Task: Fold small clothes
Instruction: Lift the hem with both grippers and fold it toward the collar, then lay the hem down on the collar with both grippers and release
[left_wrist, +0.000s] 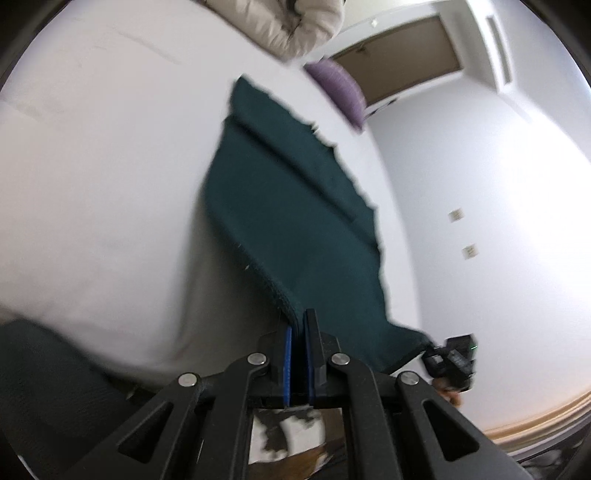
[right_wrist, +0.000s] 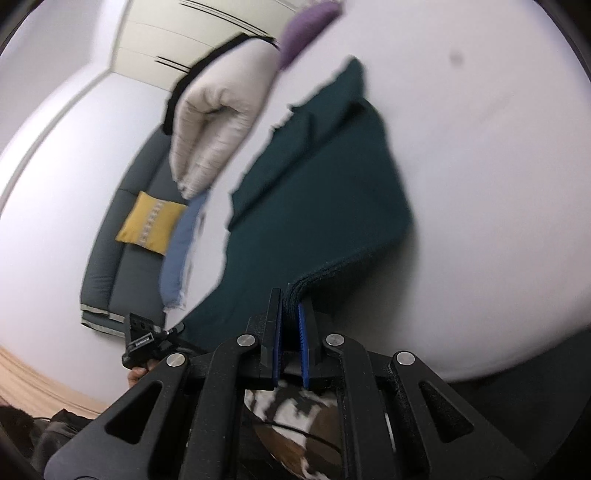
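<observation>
A dark teal garment (left_wrist: 295, 206) is stretched above a white bed (left_wrist: 92, 166). My left gripper (left_wrist: 298, 325) is shut on one near corner of the cloth. My right gripper (right_wrist: 290, 306) is shut on the other near corner of the same garment (right_wrist: 321, 177), where the hem is bunched between the blue pads (right_wrist: 303, 332). The far end of the garment rests on the bed. Each gripper shows small in the other's view: the right gripper (left_wrist: 452, 360) and the left gripper (right_wrist: 144, 341).
A beige padded jacket (right_wrist: 218, 122), a purple item (right_wrist: 306, 26) and a blue cloth (right_wrist: 181, 243) lie on the bed (right_wrist: 480, 184). A dark sofa with a yellow cushion (right_wrist: 149, 221) stands beyond. A wall (left_wrist: 480, 221) with a door lies to the right.
</observation>
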